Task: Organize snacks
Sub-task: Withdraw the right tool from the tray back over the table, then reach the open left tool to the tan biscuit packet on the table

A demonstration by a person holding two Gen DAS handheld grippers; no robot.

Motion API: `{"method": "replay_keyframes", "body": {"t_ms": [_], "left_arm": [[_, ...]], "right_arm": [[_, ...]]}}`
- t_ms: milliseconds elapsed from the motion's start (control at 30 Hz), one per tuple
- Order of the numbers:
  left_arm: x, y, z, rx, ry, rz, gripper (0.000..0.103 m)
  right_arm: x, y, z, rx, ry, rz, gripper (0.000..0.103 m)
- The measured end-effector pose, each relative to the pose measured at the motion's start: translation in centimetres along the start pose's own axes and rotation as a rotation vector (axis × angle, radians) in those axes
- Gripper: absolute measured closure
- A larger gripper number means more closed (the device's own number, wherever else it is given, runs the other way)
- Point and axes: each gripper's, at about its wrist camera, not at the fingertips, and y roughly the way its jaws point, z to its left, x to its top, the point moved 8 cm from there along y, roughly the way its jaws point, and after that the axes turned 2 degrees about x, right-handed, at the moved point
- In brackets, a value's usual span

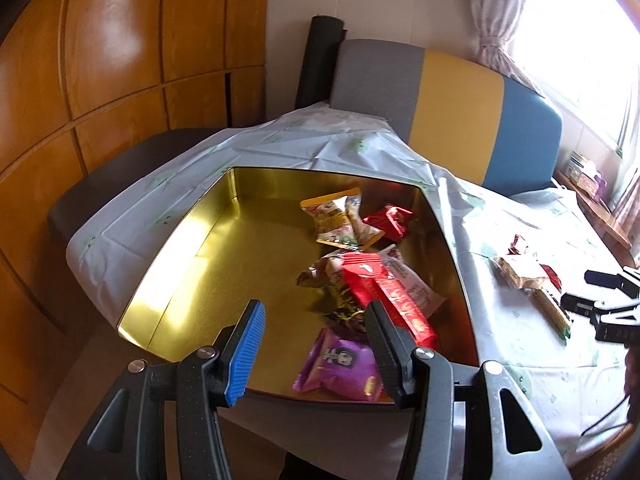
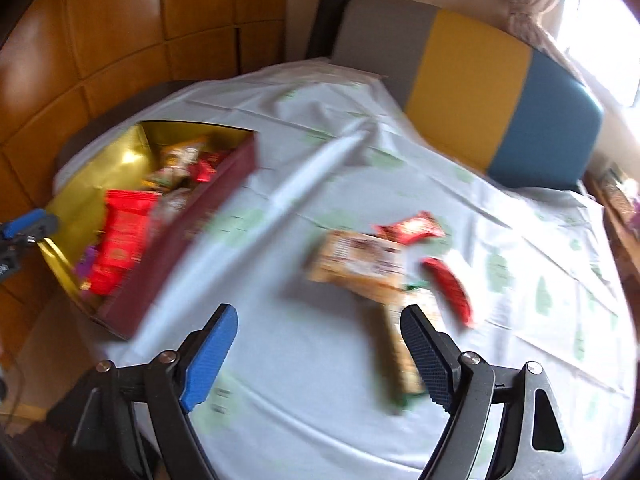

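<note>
Snack sorting, midway, on a cloth-covered table [image 2: 320, 360]. Left gripper [image 1: 316, 320] poised over the near end of a gold-lined tin [image 1: 208, 272], jaws parted and empty, the purple packet [image 1: 340, 364] and long red bar [image 1: 384, 292] lying loose beneath. Right gripper [image 2: 318, 336] low over bare cloth, jaws spread wide, nothing between them.

Still outside the tin, well apart from it: a beige packet [image 2: 356, 260], a small red packet [image 2: 412, 228] touching its far edge, a red bar [image 2: 448, 292] just beside it, and a long green-edged bar [image 2: 396, 360] close by the right gripper's right finger. View badly smeared, so edges uncertain.

Long green-edged bar laid with its length running from near edge toward the beige packet, one end tucked against or under it; cannot tell which.

Risks, as judged: a hurried closing catching cloth, or two overlapping packets at once; a grab along the bar's length rather than across it slipping off the glossy wrapper.
</note>
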Motion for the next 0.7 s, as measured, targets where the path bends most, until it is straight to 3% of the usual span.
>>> {"method": "replay_keyframes", "body": {"t_ms": [200,333,467,700], "left_arm": [[-0.2,-0.3,-2.4,-0.025,0.053,0.002,0.050],[-0.3,-0.5,-4.5,-0.050,0.104,0.004,0.050],[-0.4,-0.7,-7.2,-0.090,0.165,0.006,0.050],[-1.9,-1.4,-14.5,-0.247,0.324,0.037,0.050]], "right_arm": [[-1.7,-0.2,-7.0,-0.117,0.058,0.027,0.017],[-3.1,-0.1,-11.6,-0.172,0.163,0.036,0.016],[-5.1,0.7,-16.0,-0.198,0.370,0.103,0.015],[-6.2,-0.2,-19.4,-0.158,0.618,0.066,0.008]]}}
